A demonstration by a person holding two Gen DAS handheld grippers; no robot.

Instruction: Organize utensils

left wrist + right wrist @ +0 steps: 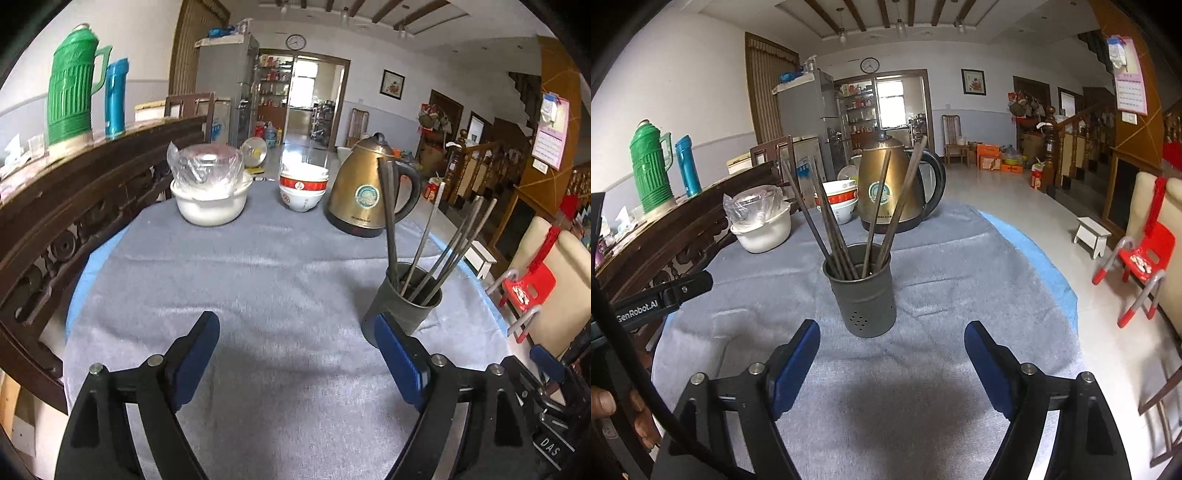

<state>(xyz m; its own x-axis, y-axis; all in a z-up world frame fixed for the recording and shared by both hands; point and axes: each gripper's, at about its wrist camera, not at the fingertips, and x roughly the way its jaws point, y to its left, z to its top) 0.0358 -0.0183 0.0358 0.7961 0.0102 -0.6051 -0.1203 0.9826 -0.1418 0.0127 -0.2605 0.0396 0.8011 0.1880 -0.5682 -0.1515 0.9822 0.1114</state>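
1. The left gripper (295, 354) stands wide open over the grey cloth (258, 277) — nothing between its blue pads.
2. The right gripper (892, 354) gapes equally wide, empty.
3. Just beyond it, the grey utensil holder (866, 295) stands upright on the tabletop, chopsticks (875, 206) fanned inside.
4. Behind — a brass kettle (882, 184) and stacked bowls (842, 201).

One kettle (890, 184), one utensil holder (864, 295)

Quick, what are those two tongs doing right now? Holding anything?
Left tongs: open, holding nothing, only the grey cloth beneath them.
Right tongs: open, holding nothing; the metal cup of chopsticks stands just ahead, untouched.
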